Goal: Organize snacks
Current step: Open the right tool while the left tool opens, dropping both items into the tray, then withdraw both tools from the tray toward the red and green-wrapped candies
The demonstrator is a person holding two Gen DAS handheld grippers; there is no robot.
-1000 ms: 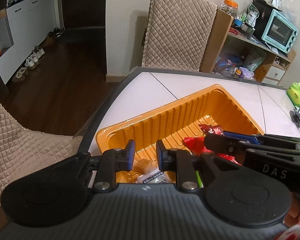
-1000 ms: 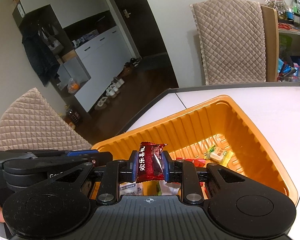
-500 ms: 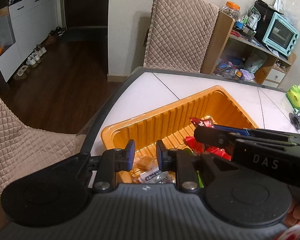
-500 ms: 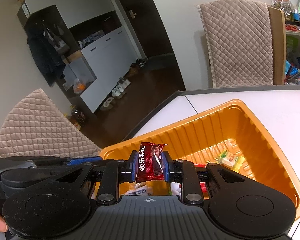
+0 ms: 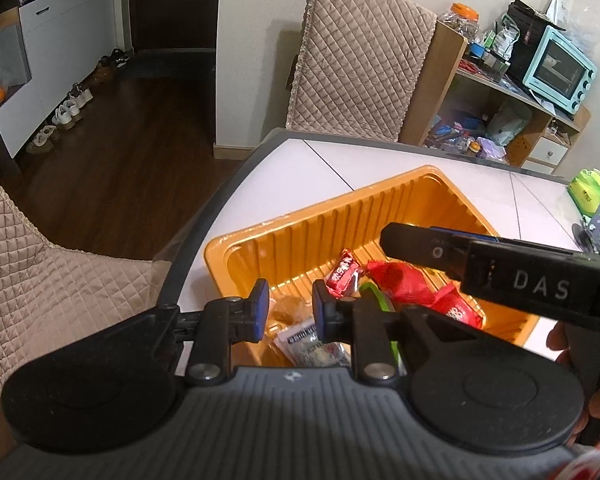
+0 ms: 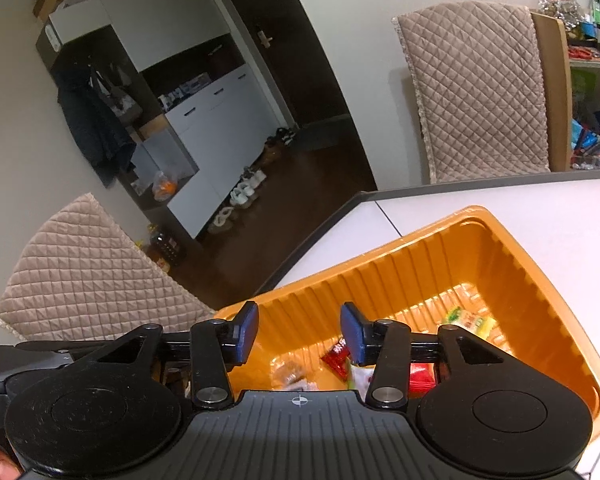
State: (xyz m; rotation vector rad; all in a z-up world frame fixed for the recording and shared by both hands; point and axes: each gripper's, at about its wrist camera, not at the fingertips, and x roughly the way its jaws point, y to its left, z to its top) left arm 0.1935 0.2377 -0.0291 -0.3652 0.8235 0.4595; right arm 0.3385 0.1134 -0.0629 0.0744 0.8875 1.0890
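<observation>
Hovering over the orange tray (image 6: 432, 264) on the white table (image 6: 560, 208), the right gripper (image 6: 299, 332) is opening its jaws, nothing between them. A red snack (image 6: 337, 358) lies below in the tray among other packets. The left gripper (image 5: 287, 309) hangs near the tray's near-left corner, jaws together, empty.

Dining rm around you, dim, dark wood floor (image 5: 112, 152).
You've got quilted beige chair covers (image 5: 356, 68) ahead & at left, white cabinets (image 6: 216, 120) w/ shoes (image 5: 68, 110) lined along them, a wood shelf unit (image 5: 496, 120) at right w/ a mint toaster oven (image 5: 560, 70), pale walls (image 5: 260, 40), and a white worktop (image 5: 300, 168) edged in grey.
</observation>
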